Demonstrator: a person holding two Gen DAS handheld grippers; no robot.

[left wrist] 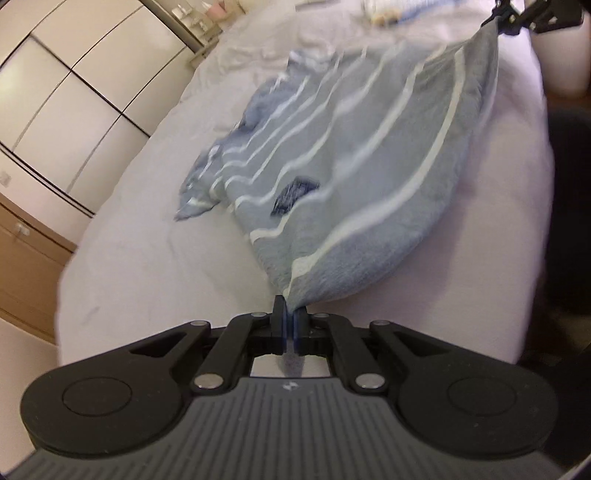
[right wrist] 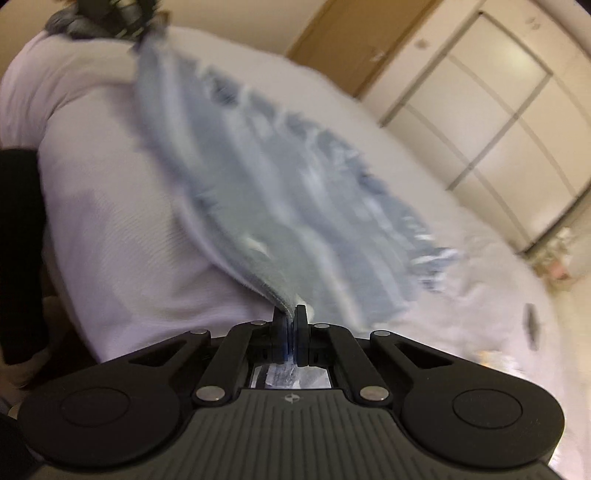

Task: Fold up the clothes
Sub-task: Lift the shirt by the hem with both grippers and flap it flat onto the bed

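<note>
A blue-grey garment with white stripes [left wrist: 332, 155] is stretched above a white bed [left wrist: 155, 258]. My left gripper [left wrist: 290, 314] is shut on one corner of it. At the top right of the left wrist view, my right gripper [left wrist: 506, 22] pinches the opposite corner. In the right wrist view the same garment [right wrist: 295, 192] runs away from my right gripper [right wrist: 291, 317], shut on its near edge, up to my left gripper [right wrist: 138, 35] at the top left. The garment's far part trails onto the bed and is blurred.
White wardrobe doors [left wrist: 66, 85] and a wooden cabinet [left wrist: 26, 254] stand beside the bed. Small items [left wrist: 384, 14] lie at the far end of the bed. A dark shape [right wrist: 18, 240] sits at the bed's edge. A wooden door [right wrist: 354, 40] is behind.
</note>
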